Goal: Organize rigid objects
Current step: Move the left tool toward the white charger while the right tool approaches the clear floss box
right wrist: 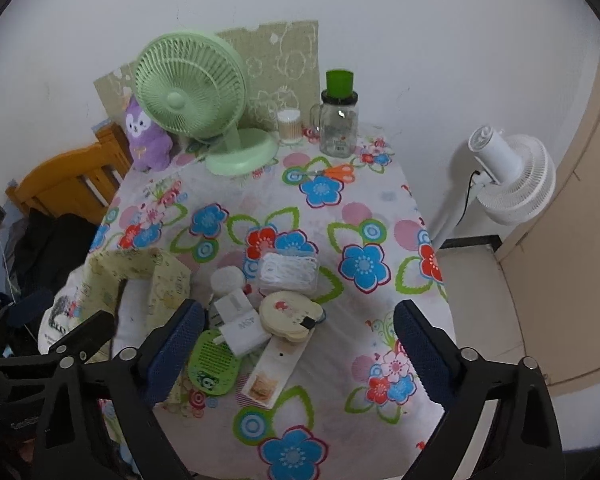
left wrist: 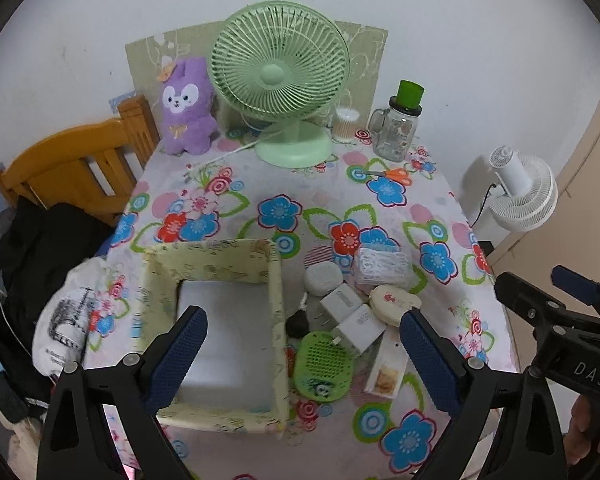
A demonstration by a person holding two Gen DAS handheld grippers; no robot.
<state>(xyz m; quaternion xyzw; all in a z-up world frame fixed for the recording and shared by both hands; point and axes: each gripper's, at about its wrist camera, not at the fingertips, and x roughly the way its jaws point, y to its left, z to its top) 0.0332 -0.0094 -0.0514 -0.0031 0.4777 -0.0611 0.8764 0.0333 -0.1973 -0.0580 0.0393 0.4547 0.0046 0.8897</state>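
A pale yellow fabric storage box [left wrist: 274,312] stands open on the flowered table, with nothing visible in it; it also shows in the right wrist view [right wrist: 168,280]. Right of it lies a pile: two white chargers [left wrist: 358,326], a green perforated oval case [left wrist: 322,362], a cream round case [left wrist: 394,300], a white round puck [left wrist: 322,276], a clear box of white items [left wrist: 382,266] and a flat white package [left wrist: 386,372]. My left gripper [left wrist: 304,356] is open above the box and pile. My right gripper [right wrist: 296,348] is open above the pile.
At the table's back stand a green desk fan [left wrist: 280,80], a purple plush [left wrist: 186,108], a cotton swab jar [left wrist: 346,124] and a glass mug jar [left wrist: 398,128]. Orange scissors [left wrist: 394,176] lie near them. A wooden bed frame [left wrist: 72,168] is left, a white floor fan [right wrist: 508,176] right.
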